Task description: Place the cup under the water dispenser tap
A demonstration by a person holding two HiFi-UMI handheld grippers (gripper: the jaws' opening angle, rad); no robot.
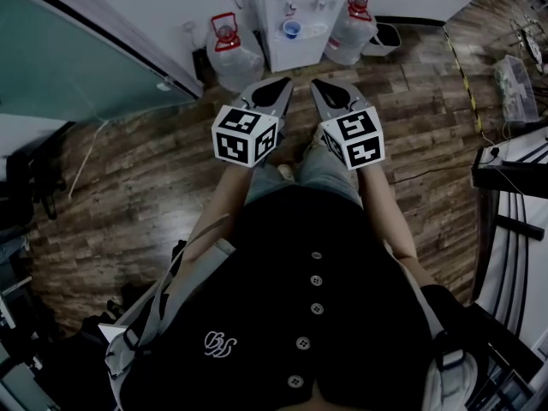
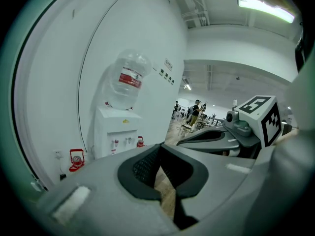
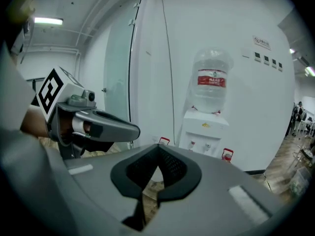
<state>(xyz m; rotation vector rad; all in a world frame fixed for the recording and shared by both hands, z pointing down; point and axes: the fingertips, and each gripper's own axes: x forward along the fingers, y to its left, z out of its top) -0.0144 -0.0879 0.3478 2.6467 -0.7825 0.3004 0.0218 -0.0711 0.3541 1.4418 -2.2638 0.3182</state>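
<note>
Left gripper (image 1: 281, 84) and right gripper (image 1: 320, 85) side by side at frame centre, jaws of both closed together, nothing held; blue cup (image 1: 292, 29) in water dispenser (image 1: 300, 54) recess, top centre

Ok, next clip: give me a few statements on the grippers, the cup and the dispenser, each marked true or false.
1. The left gripper and the right gripper are both shut with nothing between the jaws. True.
2. The blue cup is carried by the right gripper. False: it stands in the front recess of the water dispenser, away from both grippers.
3. A large bottle sits upside down on top of the dispenser. True.
4. Only one spare bottle stands on the floor. False: there are two, the left floor bottle and the right floor bottle, one on each side of the dispenser.
</note>
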